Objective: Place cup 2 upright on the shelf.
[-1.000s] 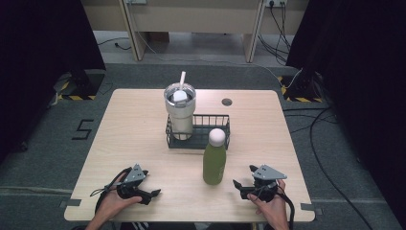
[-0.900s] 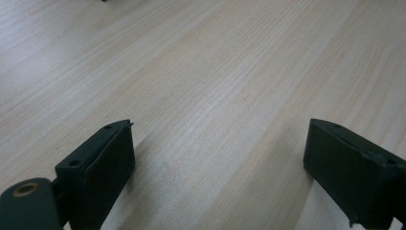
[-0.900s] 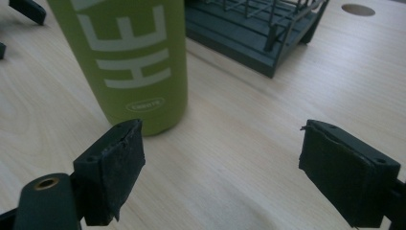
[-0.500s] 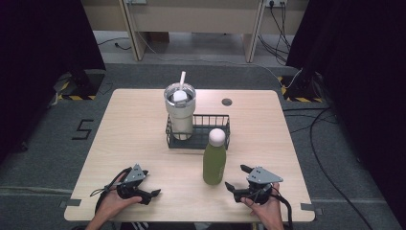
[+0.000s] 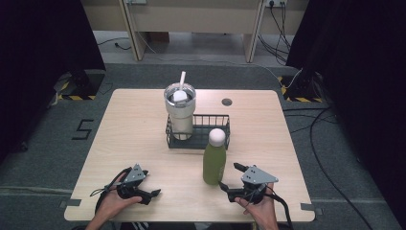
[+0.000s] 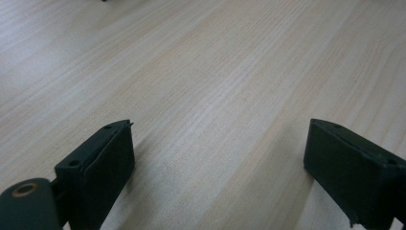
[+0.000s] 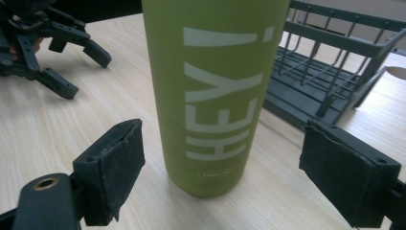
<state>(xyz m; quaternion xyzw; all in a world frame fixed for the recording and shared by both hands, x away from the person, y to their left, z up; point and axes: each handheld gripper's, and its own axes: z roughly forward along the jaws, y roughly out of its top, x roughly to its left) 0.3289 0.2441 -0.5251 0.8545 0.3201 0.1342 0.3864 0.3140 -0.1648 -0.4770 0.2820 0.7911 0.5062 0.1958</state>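
A green bottle (image 5: 214,163) with a white cap stands upright on the wooden table (image 5: 134,134), just in front of a black wire basket (image 5: 221,118). In the right gripper view the bottle (image 7: 213,96) reads "HEY!" and stands close ahead between the jaws. My right gripper (image 5: 231,176) is open at the bottle's right side; its pads (image 7: 119,163) do not touch the bottle. My left gripper (image 5: 149,184) rests open near the front left edge, with bare wood between its fingers (image 6: 103,163).
A steel tumbler (image 5: 180,110) with a white straw stands in the basket's left half. A small round hole (image 5: 227,101) sits in the tabletop at the back. The left gripper (image 7: 72,62) appears at the top left of the right gripper view.
My right gripper has shifted left toward the green bottle and lifted slightly. The left gripper and the bottle have stayed put.
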